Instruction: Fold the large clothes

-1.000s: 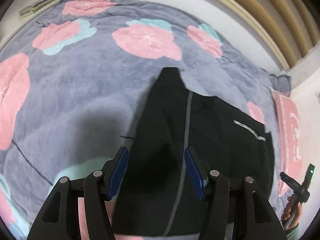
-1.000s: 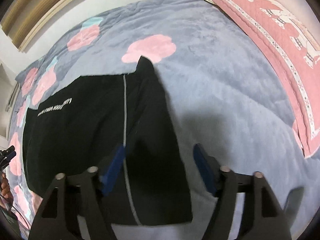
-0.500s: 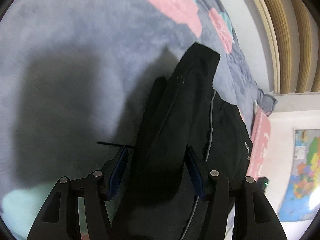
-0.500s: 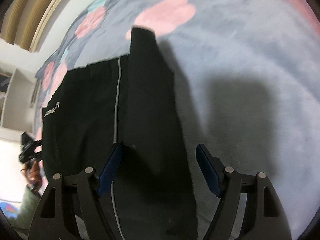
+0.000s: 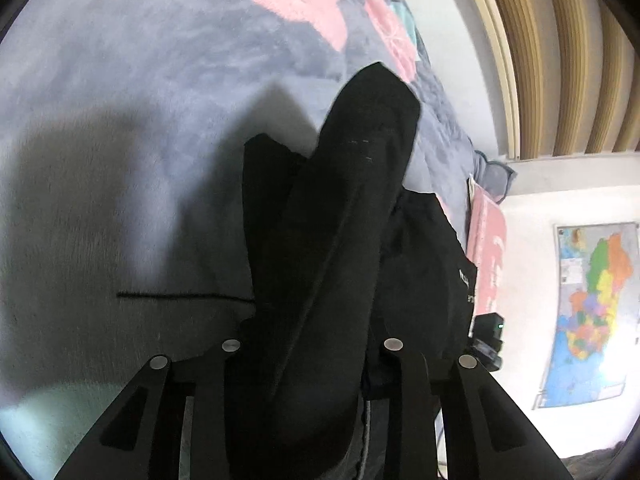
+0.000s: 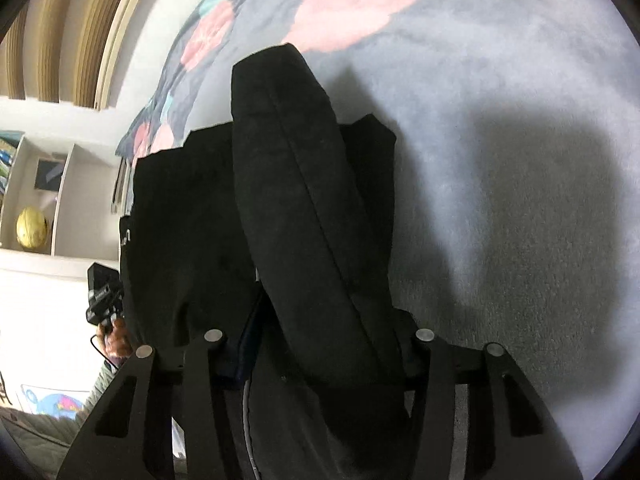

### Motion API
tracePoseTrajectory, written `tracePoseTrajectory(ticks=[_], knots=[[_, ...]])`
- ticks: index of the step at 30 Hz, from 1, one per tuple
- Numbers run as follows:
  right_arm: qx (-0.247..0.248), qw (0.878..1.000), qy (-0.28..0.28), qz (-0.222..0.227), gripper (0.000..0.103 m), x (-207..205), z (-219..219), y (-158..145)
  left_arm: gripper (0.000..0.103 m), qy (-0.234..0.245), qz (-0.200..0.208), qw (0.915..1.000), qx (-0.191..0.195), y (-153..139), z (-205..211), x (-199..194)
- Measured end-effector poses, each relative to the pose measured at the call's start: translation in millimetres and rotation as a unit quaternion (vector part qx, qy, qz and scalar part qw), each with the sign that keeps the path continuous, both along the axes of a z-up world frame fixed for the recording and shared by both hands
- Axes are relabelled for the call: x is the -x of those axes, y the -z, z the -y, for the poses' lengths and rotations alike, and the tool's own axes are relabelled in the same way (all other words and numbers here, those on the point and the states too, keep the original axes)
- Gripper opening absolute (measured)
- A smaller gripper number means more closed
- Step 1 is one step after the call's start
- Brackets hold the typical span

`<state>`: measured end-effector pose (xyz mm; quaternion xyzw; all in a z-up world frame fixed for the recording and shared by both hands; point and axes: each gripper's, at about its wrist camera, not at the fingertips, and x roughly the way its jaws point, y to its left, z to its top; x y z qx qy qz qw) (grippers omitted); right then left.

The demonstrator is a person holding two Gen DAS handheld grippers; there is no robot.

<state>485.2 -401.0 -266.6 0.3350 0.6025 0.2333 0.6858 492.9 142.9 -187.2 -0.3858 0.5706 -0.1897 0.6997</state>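
The black garment (image 5: 332, 248) lay on the grey-blue blanket (image 5: 140, 100) with pink flowers, and everything else is placed against that garment. A thick fold of it rose up between the jaws of the left gripper (image 5: 308, 356), whose jaws had just been closing; the fabric filled the gap and hid the pads, so the jaws stood clamped on the bunched cloth. In the right wrist view the same garment (image 6: 304, 216) ran up through the right gripper (image 6: 320, 344), whose jaws had likewise just been closing; a ridge of cloth with a seam along it sat pinched between them, with a sliver of blue pad showing at the left side.

Beyond the garment's far edge, in the left view, a pink pillow (image 5: 486, 248) lay on the blanket. White lettering (image 5: 466, 280) was printed near the garment's edge on that side, too small and foreshortened to read. On the wall past the pillow hung a coloured map (image 5: 592, 312); its print could not be read.

In the right view, to the left of the garment, an open shelf unit (image 6: 60, 200) held a yellow rounded object (image 6: 32, 226) in one compartment. A hand (image 6: 116, 332) held a black handle there, just beside the garment's edge.
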Motion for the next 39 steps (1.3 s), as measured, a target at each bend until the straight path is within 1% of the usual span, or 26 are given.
tracePoseTrajectory(ticks=[1,2,3,4,5,6,7,8,9,10,11,13,14,16,17,18,20,21,23,26,29,32,35,39], knots=[[0.0,1.0,0.0,-0.01,0.071,-2,-1,5,0.046,-0.006,-0.008,0.9999,0.001,4,0,-1],[-0.007,1.0,-0.001,-0.02,0.074,-5,-5,9,0.051,-0.011,-0.017,0.9998,0.003,10,1,-3],[-0.022,0.999,-0.004,-0.025,0.074,-8,-10,14,0.06,-0.011,-0.027,0.9996,0.004,17,5,-5],[-0.028,0.999,-0.004,-0.025,0.074,-10,-15,16,0.061,-0.009,-0.033,0.9994,0.003,21,9,-6],[-0.028,0.999,-0.002,-0.022,0.072,-10,-18,15,0.061,-0.01,-0.033,0.9994,-0.006,22,14,-6],[-0.027,1.0,-0.001,-0.015,0.067,-9,-21,11,0.061,-0.009,-0.024,0.9994,-0.023,18,19,-5],[-0.027,1.0,-0.003,-0.004,0.053,-7,-23,5,0.048,-0.006,-0.016,0.9993,-0.032,12,22,-3],[-0.022,1.0,-0.004,0.011,0.044,-1,-25,-6,0.038,-0.003,-0.003,0.9994,-0.035,2,24,1],[-0.019,1.0,-0.004,0.022,0.038,3,-25,-14,0.025,-0.002,0.014,0.9992,-0.037,-10,26,9],[-0.021,0.999,-0.005,0.035,0.031,9,-25,-25,0.021,-0.003,0.027,0.9991,-0.033,-20,26,15],[-0.031,0.998,-0.003,0.051,0.029,18,-25,-40,0.02,-0.005,0.043,0.9988,-0.023,-33,27,25],[-0.036,0.996,-0.005,0.077,0.027,31,-29,-65,0.019,-0.006,0.07,0.9975,-0.008,-60,34,44],[-0.032,0.995,-0.01,0.096,0.027,42,-33,-83,0.019,-0.005,0.087,0.9962,-0.001,-75,40,55],[-0.028,0.992,-0.015,0.121,0.027,56,-39,-108,0.018,-0.001,0.117,0.9931,0.012,-105,49,78],[-0.026,0.99,-0.017,0.137,0.027,69,-42,-125,0.018,-0.001,0.127,0.9917,0.02,-116,51,87],[-0.023,0.989,-0.017,0.144,0.027,78,-44,-134,0.018,-0.002,0.143,0.9893,0.029,-130,53,101],[-0.021,0.987,-0.014,0.161,0.027,103,-43,-158,0.018,-0.003,0.165,0.9857,0.034,-152,51,123],[-0.024,0.986,-0.011,0.164,0.027,105,-39,-167,0.018,-0.001,0.177,0.9836,0.034,-165,49,137],[-0.026,0.985,-0.007,0.172,0.027,128,-31,-189,0.018,0.002,0.191,0.9808,0.038,-180,35,161],[-0.022,0.984,-0.007,0.175,0.027,161,-26,-208,0.019,0.009,0.199,0.9794,0.034,-198,31,193],[-0.016,0.987,-0.008,0.16,0.027,199,-22,-218,0.019,0.011,0.183,0.9821,0.043,-199,28,213],[-0.012,0.989,0.002,0.148,0.027,241,-16,-218,0.019,0.011,0.167,0.9844,0.053,-187,21,246],[-0.009,0.993,0.009,0.121,0.027,273,-14,-201,0.019,0.012,0.148,0.9871,0.061,-166,20,270],[0.015,0.995,-0.002,0.102,0.027,290,-19,-171,0.019,0.017,0.118,0.9912,0.058,-127,21,284]])
